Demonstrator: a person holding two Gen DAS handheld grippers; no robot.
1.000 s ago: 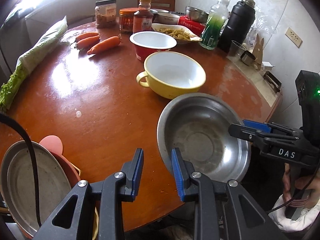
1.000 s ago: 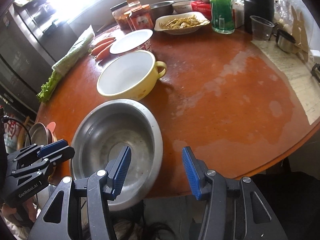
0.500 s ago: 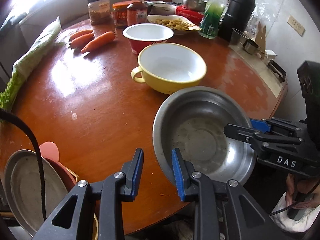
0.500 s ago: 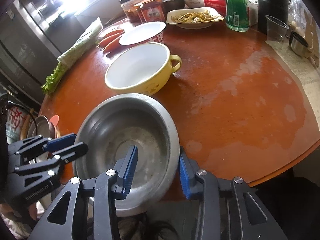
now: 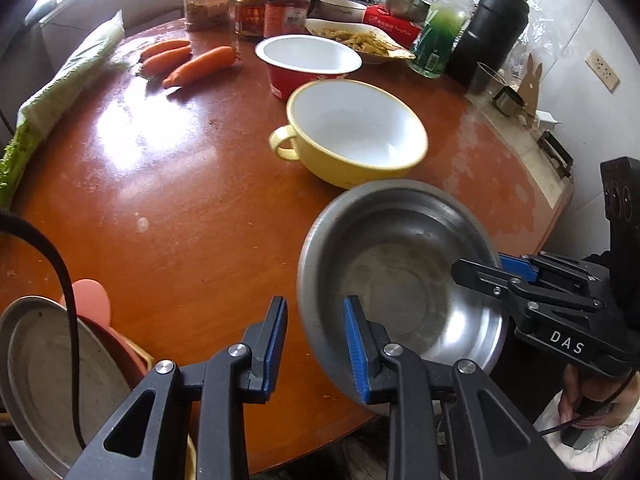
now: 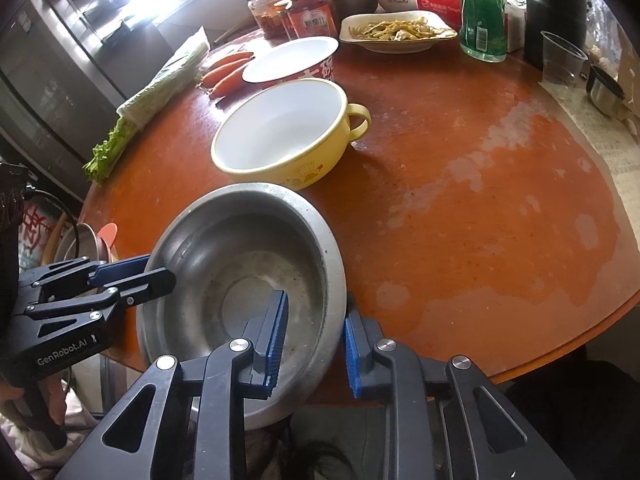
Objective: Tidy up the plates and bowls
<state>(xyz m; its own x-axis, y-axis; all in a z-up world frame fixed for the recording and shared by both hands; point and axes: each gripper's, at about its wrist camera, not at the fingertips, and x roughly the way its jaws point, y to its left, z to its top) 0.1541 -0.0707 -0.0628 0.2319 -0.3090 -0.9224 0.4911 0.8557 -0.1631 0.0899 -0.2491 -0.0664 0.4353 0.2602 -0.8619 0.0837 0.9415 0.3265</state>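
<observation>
A dented steel bowl hangs tilted over the near edge of the round table. My left gripper is shut on its left rim. My right gripper straddles the opposite rim, one pad inside and one outside. Its jaws are closing and the pads look pressed on the wall. Just behind stands a yellow handled bowl, and behind that a red bowl with a white inside. A steel plate lies on a reddish bowl below the table's left edge.
Carrots and bagged greens lie at the far left. Jars, a plate of food, a green bottle and a black flask line the back. A cable crosses the stacked plate. A person's hand holds the right gripper.
The right gripper's jaws have come together from wide apart onto the steel bowl's rim. The bowl has tipped up a little. The left gripper has kept its hold.
</observation>
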